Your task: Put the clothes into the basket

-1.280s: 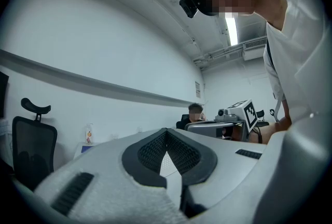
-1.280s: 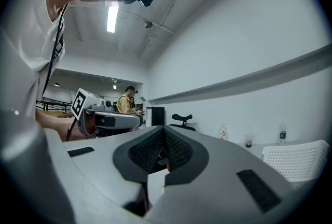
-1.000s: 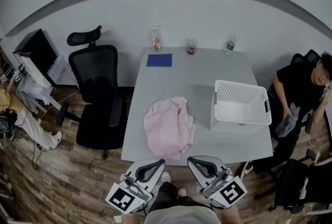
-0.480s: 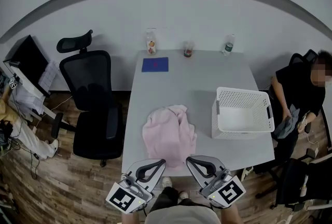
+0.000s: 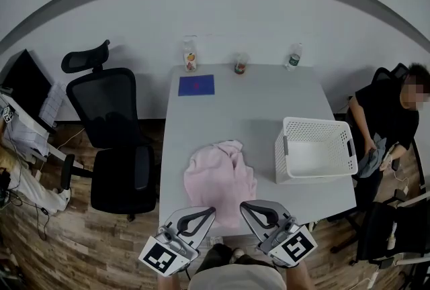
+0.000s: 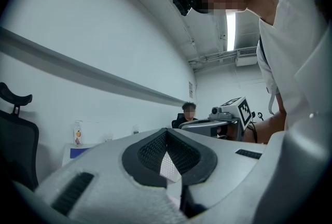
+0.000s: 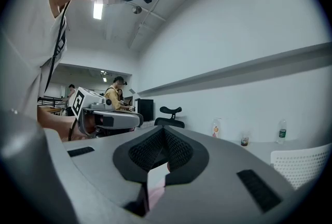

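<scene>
**A:** What is seen from above?

**B:** A grey tabletop (image 5: pixel 248 107) is shown. A crumpled pink garment (image 5: pixel 220 178) lies near its front edge. A white basket (image 5: pixel 316 123) stands empty to the right, near the garment but apart from it. Nothing has been put in yet.

**A:** How are the grippers held?

**B:** The left gripper (image 5: pixel 196 218) and the right gripper (image 5: pixel 261 213) are held side by side at the front edge, close to the garment's near end. Both are closed tight, with nothing caught between the jaws.

**A:** What could go wrong from here?

**B:** If the jaws are not opened before the cloth is reached, it would likely be pushed along rather than gripped. If only a thin fold is taken, a sleeve may be left trailing and caught on the rim. The light basket could then be dragged toward the tabletop's right edge.
</scene>
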### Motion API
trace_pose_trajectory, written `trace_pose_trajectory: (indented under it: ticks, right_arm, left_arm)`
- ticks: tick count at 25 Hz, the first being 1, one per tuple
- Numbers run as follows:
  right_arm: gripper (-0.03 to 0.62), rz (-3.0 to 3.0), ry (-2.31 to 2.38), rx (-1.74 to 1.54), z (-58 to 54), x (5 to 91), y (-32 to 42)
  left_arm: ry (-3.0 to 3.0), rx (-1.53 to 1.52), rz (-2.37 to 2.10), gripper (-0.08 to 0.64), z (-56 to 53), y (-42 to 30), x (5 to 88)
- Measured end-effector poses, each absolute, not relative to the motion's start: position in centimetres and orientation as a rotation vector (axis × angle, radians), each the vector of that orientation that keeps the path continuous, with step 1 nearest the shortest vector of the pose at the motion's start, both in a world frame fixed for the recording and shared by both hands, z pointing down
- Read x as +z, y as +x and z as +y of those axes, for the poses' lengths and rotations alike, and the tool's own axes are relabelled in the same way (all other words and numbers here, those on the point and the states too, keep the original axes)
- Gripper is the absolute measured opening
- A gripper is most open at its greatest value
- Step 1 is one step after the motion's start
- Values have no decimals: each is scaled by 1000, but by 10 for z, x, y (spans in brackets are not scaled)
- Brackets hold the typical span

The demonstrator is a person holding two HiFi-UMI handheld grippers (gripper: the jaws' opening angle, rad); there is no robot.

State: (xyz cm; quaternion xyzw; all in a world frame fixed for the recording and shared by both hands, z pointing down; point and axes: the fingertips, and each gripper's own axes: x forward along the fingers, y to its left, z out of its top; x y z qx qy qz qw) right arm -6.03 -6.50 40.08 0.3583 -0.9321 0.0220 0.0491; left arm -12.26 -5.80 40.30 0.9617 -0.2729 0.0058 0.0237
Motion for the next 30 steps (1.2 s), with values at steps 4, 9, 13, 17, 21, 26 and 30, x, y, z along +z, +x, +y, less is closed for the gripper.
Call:
trace_pose_trajectory:
  ticks: [4,9,13,17,21,26,30]
  right_arm:
    - [5,-2832,1105,66,-76,403,-66]
    - [5,-2783,1106,48,-87,410,-69]
    - [6,-2725,1072,47,-96,419,-74]
    - [64,-2683,1001,53,-104,433,-80]
    - [125,-2655,911,13,-115,449,-82]
    - [168,-2615,800,1,-124,472,-85]
    - [199,-2580,725,24,-130,489,-87]
  left_arm:
    - [2947,-18,-827,2,-70,-128,406]
    - [2953,16,-802,2,-80,-131,412]
    - [2945,23,-798,2,-88,-137,415]
    - [2935,48,-807,2,-93,-141,421]
    - [2910,88,-838,2,-98,-145,432]
    - [2875,115,-894,2,-103,-148,445]
    - [2840,141,-923,2,-109,-146,454]
